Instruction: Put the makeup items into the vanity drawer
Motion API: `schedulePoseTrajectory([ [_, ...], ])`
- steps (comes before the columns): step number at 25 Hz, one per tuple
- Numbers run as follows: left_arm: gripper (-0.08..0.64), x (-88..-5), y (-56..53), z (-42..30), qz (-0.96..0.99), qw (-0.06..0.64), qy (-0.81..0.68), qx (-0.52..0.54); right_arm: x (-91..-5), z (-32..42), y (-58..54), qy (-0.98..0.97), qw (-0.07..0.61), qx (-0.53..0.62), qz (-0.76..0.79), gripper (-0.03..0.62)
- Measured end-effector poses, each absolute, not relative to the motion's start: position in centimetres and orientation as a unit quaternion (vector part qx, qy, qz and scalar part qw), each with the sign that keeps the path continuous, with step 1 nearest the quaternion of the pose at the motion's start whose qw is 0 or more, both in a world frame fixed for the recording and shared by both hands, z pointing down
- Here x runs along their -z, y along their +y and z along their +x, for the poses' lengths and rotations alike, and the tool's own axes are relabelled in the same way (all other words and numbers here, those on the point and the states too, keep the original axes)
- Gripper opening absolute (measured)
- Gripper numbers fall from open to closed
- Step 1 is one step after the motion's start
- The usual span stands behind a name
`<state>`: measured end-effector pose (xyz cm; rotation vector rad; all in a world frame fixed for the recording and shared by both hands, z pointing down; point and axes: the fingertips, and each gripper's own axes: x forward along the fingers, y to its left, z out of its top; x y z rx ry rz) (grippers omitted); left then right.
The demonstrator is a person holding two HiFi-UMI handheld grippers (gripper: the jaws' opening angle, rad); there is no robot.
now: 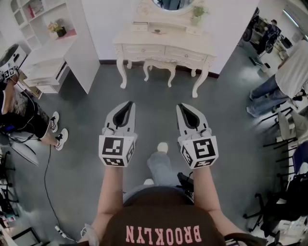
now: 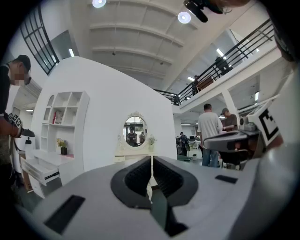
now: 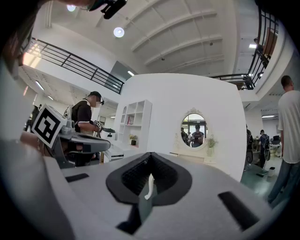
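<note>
The white vanity table [image 1: 163,48] stands against the far wall, a few steps ahead of me, with its drawers [image 1: 144,49] closed. Small items [image 1: 157,31] and a box [image 1: 139,27] lie on its top beneath the oval mirror [image 1: 168,4]; they are too small to tell apart. A stool [image 1: 159,66] is tucked under it. My left gripper [image 1: 130,103] and right gripper [image 1: 181,105] are held side by side in front of me, pointing at the vanity. Both are shut with nothing between the jaws. The vanity mirror [image 2: 135,131] shows beyond the left gripper [image 2: 151,161], and the mirror [image 3: 193,130] beyond the right gripper [image 3: 150,157].
A white shelf unit [image 1: 48,53] stands at the back left, with a seated person [image 1: 24,115] near it. Another person [image 1: 284,77] stands at the right among chairs [image 1: 284,129]. A cable [image 1: 47,178] trails over the grey floor at the left.
</note>
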<state>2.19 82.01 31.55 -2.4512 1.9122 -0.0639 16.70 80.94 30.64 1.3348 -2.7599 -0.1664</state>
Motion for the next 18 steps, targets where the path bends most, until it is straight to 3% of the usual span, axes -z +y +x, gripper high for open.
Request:
schedulePoseTrajectory([
  [18, 0.011, -31.9, 56.8, 3.0, -0.778, -0.003, 0.628, 0.024, -31.2, 18.0, 55.4, -0.91, 0.018, 0.027, 0.413, -0.009],
])
